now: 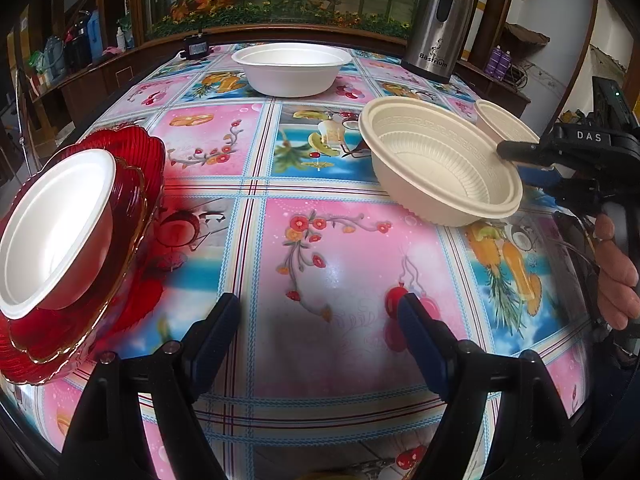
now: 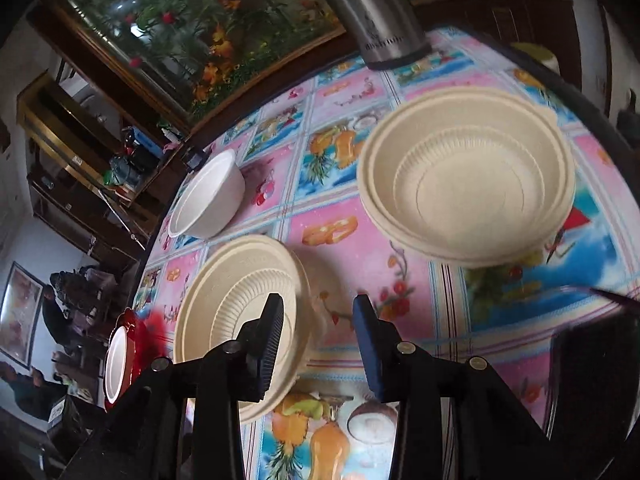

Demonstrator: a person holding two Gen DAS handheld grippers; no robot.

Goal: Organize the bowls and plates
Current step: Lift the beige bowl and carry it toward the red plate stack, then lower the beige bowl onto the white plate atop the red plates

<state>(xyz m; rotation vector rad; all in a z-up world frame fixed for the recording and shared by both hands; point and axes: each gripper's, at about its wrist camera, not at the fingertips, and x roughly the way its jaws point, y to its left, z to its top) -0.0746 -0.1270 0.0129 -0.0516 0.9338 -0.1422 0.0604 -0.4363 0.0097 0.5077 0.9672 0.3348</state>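
Note:
A cream ribbed bowl [image 1: 436, 168] sits at the right of the table; it also shows in the right wrist view [image 2: 236, 316]. My right gripper [image 2: 318, 332] is open, its left finger over this bowl's near rim; the gripper shows from the side in the left wrist view [image 1: 508, 152]. A second stack of cream bowls [image 2: 468, 176] stands further right, seen small in the left wrist view [image 1: 504, 120]. A white bowl [image 1: 52, 232] rests on stacked red glass plates [image 1: 136, 184] at the left. Another white bowl [image 1: 292, 68] stands at the back. My left gripper [image 1: 320, 320] is open and empty above the tablecloth.
A steel thermos jug [image 1: 440, 20] stands at the back right corner. A small black device [image 1: 196, 46] lies at the back edge. The table has a colourful fruit-and-flower oilcloth [image 1: 320, 248]. Wooden shelves and a framed flower picture stand behind.

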